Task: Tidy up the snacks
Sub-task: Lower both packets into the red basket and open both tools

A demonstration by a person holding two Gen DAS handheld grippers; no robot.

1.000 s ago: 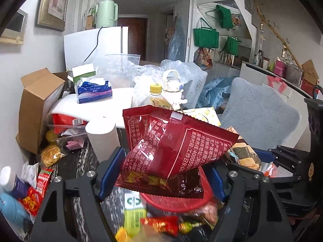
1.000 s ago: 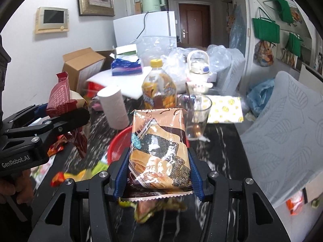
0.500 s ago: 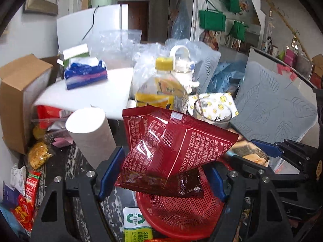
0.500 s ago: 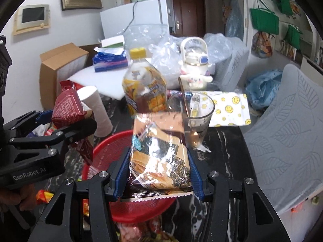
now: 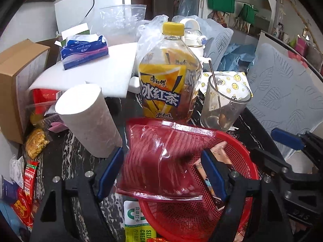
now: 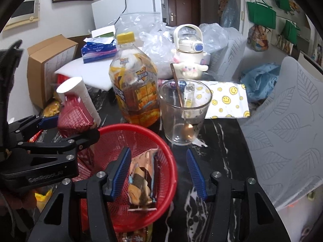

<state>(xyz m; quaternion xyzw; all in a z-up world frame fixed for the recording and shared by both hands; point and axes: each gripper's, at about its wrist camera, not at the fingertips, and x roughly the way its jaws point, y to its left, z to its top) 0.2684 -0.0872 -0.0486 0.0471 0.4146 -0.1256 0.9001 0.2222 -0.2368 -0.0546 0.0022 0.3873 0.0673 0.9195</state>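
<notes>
A red mesh basket (image 5: 232, 139) (image 6: 141, 129) sits on the dark marble table. My left gripper (image 5: 161, 152) (image 6: 72, 127) hangs over its left rim with its jaws opening. The red snack bag (image 5: 161, 161) (image 6: 74, 117) is between them, blurred and slipping loose. My right gripper (image 6: 158, 153) (image 5: 274, 145) stands above the basket's right side, its jaws opening with nothing pressed between them. Below it a peach-coloured snack pack (image 6: 141, 181) (image 5: 220, 148) lies in the basket, leaning on its wall.
Just behind the basket stand an iced-tea bottle (image 5: 161, 84) and a glass with a spoon (image 6: 185, 113). A paper roll (image 5: 88, 119) stands to the left. Loose snack packs (image 5: 26, 197) and a green pack (image 5: 135, 219) lie on the near-left table. A grey cushion (image 6: 282, 121) is on the right.
Both grippers came down and forward over the basket. The right gripper let go of the peach-coloured pack, which now lies inside. The red bag has sagged lower between the left jaws.
</notes>
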